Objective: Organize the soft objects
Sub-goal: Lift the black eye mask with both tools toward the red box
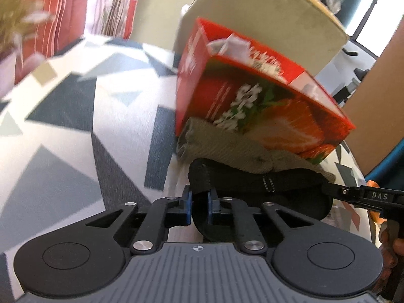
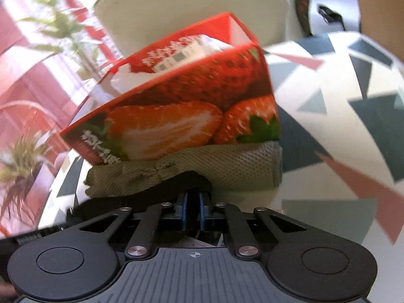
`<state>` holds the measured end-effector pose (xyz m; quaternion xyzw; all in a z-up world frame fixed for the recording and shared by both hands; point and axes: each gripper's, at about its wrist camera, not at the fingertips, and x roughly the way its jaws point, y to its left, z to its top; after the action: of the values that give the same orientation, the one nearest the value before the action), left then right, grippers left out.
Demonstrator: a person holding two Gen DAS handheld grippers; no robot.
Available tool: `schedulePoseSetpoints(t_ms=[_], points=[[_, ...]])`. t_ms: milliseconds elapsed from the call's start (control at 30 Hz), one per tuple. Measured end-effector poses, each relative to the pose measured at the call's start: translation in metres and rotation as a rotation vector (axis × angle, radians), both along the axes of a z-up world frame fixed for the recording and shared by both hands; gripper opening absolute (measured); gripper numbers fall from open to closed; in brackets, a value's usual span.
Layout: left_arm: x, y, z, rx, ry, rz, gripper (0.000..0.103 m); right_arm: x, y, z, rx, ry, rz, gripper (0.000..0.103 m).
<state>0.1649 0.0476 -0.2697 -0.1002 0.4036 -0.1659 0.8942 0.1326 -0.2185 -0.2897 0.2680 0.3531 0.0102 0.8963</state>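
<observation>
Black fabric item with webbing strap (image 1: pixel 252 184) found lying on the patterned tablecloth (image 1: pixel 75 126), directly in front of a folded khaki knit cloth (image 1: pixel 227 141) and partly overlapping its near edge; exact nature of the black piece not determinable, possibly a sock or pouch. Khaki cloth seen pinned beneath a red strawberry-printed box (image 1: pixel 252 83), the box tilted and resting on it, white wrapped contents visible inside. Left gripper (image 1: pixel 200 203) noted clamped on the left end of the black fabric, blue pads pressed together on a fold of it. Right gripper (image 2: pixel 193 203) noted likewise closed, pads pinching the black fabric at its opposite end, as confirmed in the left wrist view where the right tool enters from the right edge. Pale chair back (image 1: pixel 265 12) and potted plants (image 2: pixel 25 161) recorded beyond the table. Step in hand judged to be: two-point grasp secured on the black item, ready for lifting or folding. Next move judged to call for a joint, even lift or draw toward the near side, keeping the fabric taut between both grips. Risk judged: dragging the khaki cloth along and toppling the tilted box.
</observation>
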Motion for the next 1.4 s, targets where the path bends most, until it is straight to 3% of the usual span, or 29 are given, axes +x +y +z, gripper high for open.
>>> schedulePoseSetpoints(t_ms=[267,500,767,867,1067,1400], points=[[-0.011,-0.004,0.043,0.033,-0.096,-0.054,0.011,-0.015,0.005,0.039,-0.106,-0.12,0.093,0.007],[-0.009,-0.01,0.1,0.058,-0.243,-0.107,0.01,-0.022,0.004,0.076,-0.143,-0.221,0.132,0.007],[0.025,-0.034,0.124,0.108,-0.34,-0.117,0.009,0.01,-0.01,0.109,-0.128,-0.301,0.085,0.007],[0.041,-0.047,0.131,0.157,-0.425,-0.098,0.009,0.029,-0.015,0.118,-0.152,-0.325,0.057,0.007],[0.084,-0.076,0.126,0.166,-0.4,-0.074,0.009,0.075,-0.021,0.121,-0.228,-0.327,0.022,0.006],[0.137,-0.106,0.075,0.246,-0.175,-0.136,0.009,0.125,-0.035,0.078,-0.233,-0.168,0.02,0.006]])
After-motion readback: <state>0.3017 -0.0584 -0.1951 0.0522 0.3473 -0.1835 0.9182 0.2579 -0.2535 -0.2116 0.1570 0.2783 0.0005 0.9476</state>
